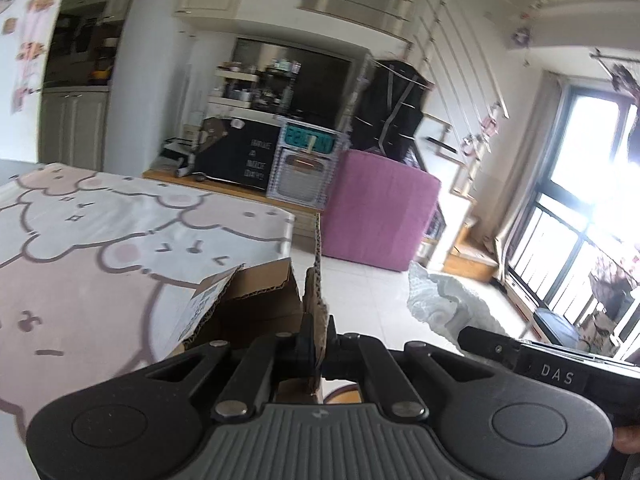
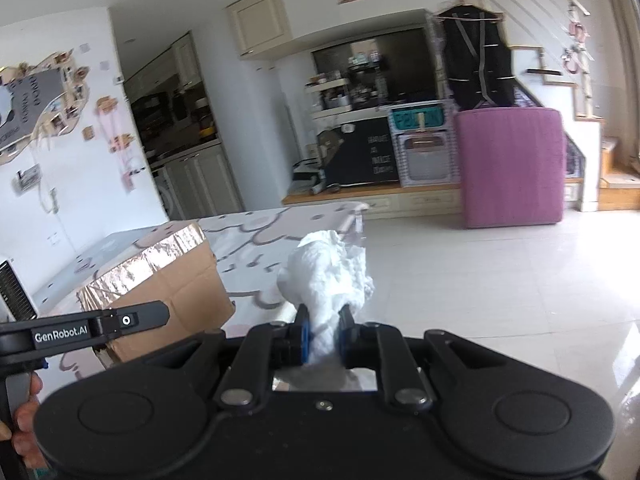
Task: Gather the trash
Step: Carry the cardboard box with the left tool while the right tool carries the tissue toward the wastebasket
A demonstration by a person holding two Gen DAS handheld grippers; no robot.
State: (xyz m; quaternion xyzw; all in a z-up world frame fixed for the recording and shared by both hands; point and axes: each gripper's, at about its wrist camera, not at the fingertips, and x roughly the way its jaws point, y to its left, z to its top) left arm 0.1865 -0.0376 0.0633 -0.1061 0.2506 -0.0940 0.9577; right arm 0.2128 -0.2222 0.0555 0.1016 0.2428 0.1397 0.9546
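Observation:
My left gripper [image 1: 319,332] is shut on the edge of a flap of a brown cardboard box [image 1: 256,304], which stands at the near corner of the table with the cartoon-print cloth [image 1: 100,240]. In the right wrist view the same box [image 2: 172,280] has a silver foil lining along its top. My right gripper [image 2: 323,330] is shut on a crumpled white tissue wad [image 2: 328,276], held just right of the box, above the floor beside the table [image 2: 272,236]. The tissue also shows in the left wrist view [image 1: 444,300].
A pink covered block [image 2: 512,164] stands on the tiled floor ahead, with a low wooden cabinet [image 2: 360,196] and shelves behind it. Stairs [image 2: 616,176] rise at the right. A large window [image 1: 580,220] is at the far right. The other gripper's body [image 2: 84,328] lies at left.

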